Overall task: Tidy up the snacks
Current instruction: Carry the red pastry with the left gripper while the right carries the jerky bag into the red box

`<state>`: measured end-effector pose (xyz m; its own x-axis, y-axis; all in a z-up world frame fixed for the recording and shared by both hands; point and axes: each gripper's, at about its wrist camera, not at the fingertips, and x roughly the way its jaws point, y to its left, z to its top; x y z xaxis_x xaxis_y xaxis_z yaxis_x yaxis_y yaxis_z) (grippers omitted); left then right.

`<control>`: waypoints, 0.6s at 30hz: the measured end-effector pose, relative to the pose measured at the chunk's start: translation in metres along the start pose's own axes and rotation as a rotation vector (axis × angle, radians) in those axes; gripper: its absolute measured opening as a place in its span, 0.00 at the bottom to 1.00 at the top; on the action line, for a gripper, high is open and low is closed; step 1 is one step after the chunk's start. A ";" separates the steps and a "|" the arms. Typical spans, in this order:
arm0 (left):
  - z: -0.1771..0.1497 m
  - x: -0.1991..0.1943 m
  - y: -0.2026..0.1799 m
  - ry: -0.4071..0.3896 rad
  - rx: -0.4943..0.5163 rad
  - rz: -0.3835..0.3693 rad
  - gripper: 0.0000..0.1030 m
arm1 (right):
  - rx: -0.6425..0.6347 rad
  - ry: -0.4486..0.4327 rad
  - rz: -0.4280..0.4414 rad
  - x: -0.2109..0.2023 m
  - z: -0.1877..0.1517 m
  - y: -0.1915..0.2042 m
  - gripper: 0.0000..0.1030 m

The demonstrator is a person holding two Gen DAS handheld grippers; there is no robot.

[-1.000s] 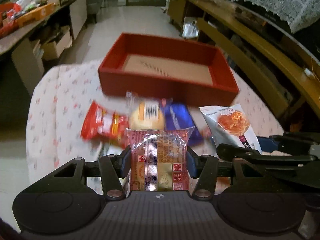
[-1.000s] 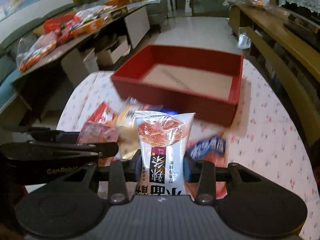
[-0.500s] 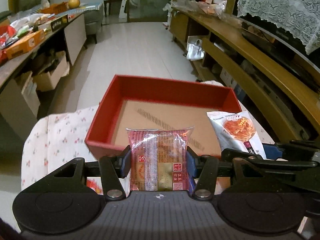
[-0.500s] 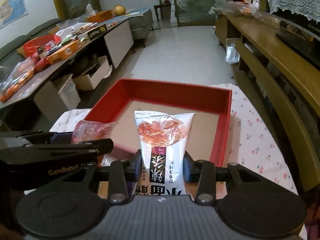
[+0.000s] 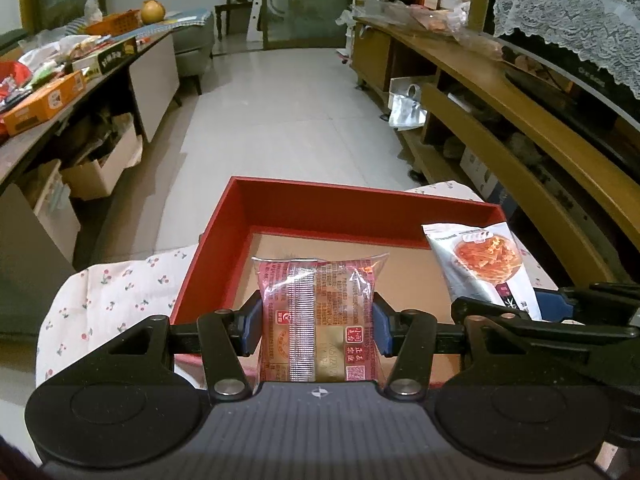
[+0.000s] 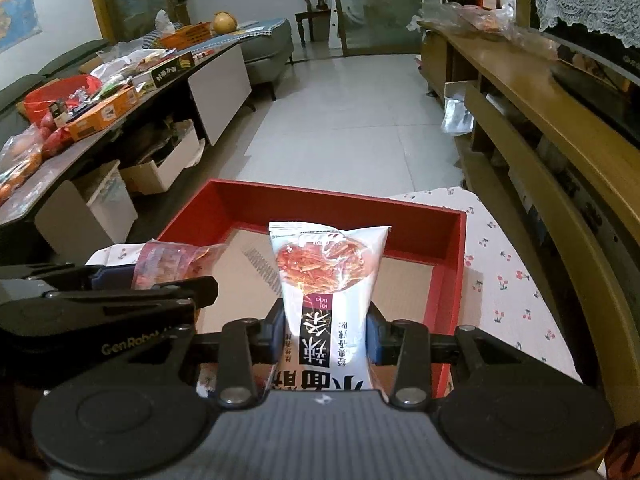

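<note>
The red box (image 5: 400,216) sat on the cherry-print tablecloth (image 5: 112,292), its cardboard floor bare, and served as the anchor for everything else. Above the box's near right part, the right gripper (image 6: 326,338) was clamped firmly on the lower half of a white pouch of spicy strips (image 6: 326,276), held upright. Above the box's near left part, the left gripper (image 5: 316,326) was closed tight on a red wrapped pastry (image 5: 316,312), also upright.

The two tools hung just beside each other over the box, so releasing together could knock one snack against the other gripper. Dropped from this height, the tall pouch might tip against the box's right wall or land on the pastry.

A second earlier both grippers were short of the box, with loose snacks below; half a second earlier they reached its near wall.
</note>
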<state>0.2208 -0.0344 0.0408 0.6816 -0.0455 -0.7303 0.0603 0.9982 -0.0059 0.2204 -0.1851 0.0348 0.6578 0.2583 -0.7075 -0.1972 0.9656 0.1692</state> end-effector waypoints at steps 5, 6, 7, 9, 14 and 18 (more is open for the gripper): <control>0.004 0.017 0.000 0.008 0.001 0.016 0.58 | -0.011 0.008 -0.015 0.018 0.005 -0.002 0.52; 0.004 0.020 0.000 0.011 0.001 0.021 0.58 | -0.012 0.010 -0.017 0.022 0.006 -0.002 0.52; 0.004 0.023 0.001 0.013 0.001 0.026 0.57 | -0.014 0.014 -0.018 0.026 0.006 -0.001 0.52; 0.004 0.029 0.001 0.019 -0.002 0.035 0.57 | -0.024 0.020 -0.019 0.034 0.007 -0.001 0.52; 0.002 0.042 0.005 0.033 -0.006 0.047 0.57 | -0.032 0.042 -0.023 0.050 0.007 -0.001 0.52; -0.001 0.052 0.006 0.050 -0.004 0.052 0.57 | -0.035 0.063 -0.030 0.062 0.006 -0.003 0.52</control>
<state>0.2556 -0.0309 0.0024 0.6468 0.0081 -0.7626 0.0231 0.9993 0.0302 0.2664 -0.1720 -0.0055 0.6169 0.2261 -0.7538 -0.2042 0.9710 0.1241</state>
